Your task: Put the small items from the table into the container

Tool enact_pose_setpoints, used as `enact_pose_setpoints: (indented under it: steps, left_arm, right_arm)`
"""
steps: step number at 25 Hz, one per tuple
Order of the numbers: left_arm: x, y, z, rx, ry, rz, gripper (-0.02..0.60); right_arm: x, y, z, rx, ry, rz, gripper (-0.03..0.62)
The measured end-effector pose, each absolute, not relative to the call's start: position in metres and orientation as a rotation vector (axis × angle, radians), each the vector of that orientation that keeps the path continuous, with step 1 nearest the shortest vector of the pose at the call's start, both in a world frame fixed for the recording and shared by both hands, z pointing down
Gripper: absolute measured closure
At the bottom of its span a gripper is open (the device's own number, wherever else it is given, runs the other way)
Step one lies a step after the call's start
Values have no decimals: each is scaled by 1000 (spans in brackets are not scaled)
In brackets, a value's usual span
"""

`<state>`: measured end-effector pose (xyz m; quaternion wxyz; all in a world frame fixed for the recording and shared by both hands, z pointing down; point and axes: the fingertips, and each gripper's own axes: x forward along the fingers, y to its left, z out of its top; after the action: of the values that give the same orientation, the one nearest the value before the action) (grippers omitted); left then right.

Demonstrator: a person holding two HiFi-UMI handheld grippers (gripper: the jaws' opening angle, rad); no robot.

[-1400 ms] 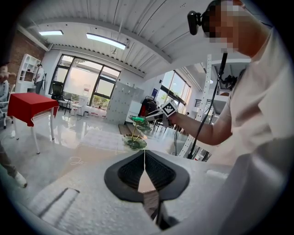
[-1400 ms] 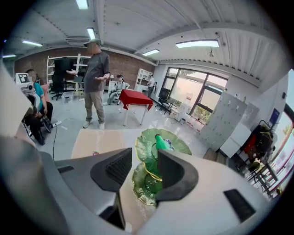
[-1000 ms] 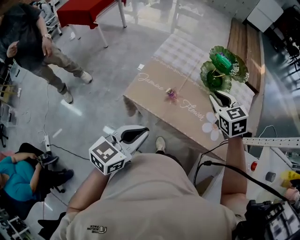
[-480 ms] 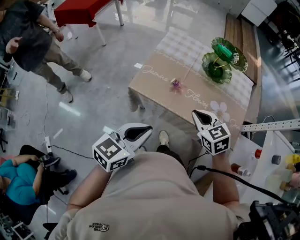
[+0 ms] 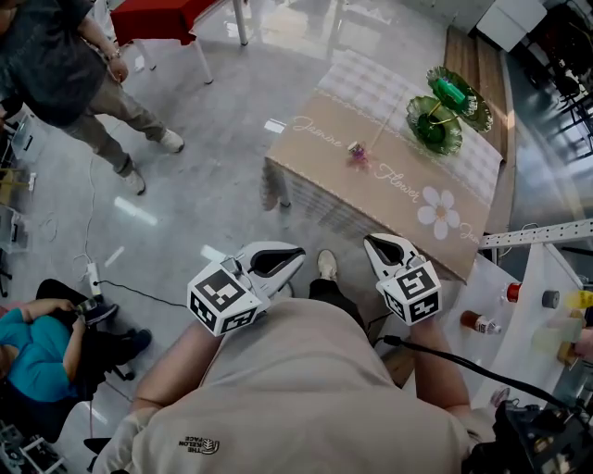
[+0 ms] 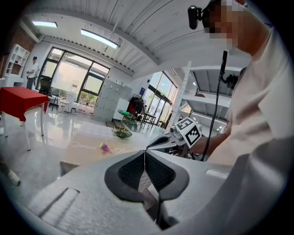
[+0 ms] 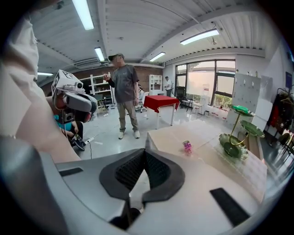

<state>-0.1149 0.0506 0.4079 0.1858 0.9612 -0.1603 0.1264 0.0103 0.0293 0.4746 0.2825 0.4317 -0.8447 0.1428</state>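
A small pink item [image 5: 358,155] [image 6: 105,147] [image 7: 187,146] lies alone near the middle of the tan table [image 5: 324,176]. The container is a green two-tier leaf-shaped dish stand [image 5: 442,116] [image 7: 235,140] [image 6: 122,132] at the table's far right. Both grippers are held close to my body, short of the table's near edge. My left gripper [image 5: 295,252] [image 6: 145,152] is shut with nothing between its jaws. My right gripper [image 5: 371,243] [image 7: 145,150] is shut and empty too, and its marker cube [image 6: 189,131] shows in the left gripper view.
A person [image 5: 65,65] [image 7: 124,92] stands on the floor left of the table, another sits at lower left [image 5: 37,338]. A red-covered table [image 5: 171,11] stands beyond. A white shelf with small bottles [image 5: 519,305] is at my right. A wooden bench [image 5: 482,65] runs behind the table.
My right gripper drew back from over the table's right end, near the dish stand, to in front of my body. The left gripper shifted slightly. The view tilted, so the table sits higher.
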Motion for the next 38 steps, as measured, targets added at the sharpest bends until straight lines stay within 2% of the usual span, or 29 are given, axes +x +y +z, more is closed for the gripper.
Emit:
enact_pose_setpoints:
  steps: [17, 35, 38]
  left_arm:
    - [-145, 72, 415, 2713, -482, 365, 574]
    - [-118, 21, 411, 2638, -660, 332, 574]
    - [-110, 8, 409, 2621, -699, 328, 574]
  right_arm:
    - [-22, 48, 480, 1113, -2279, 336, 577]
    - [44, -48, 518, 1086, -2252, 288, 574]
    - [59, -73, 534, 1078, -2241, 286, 513]
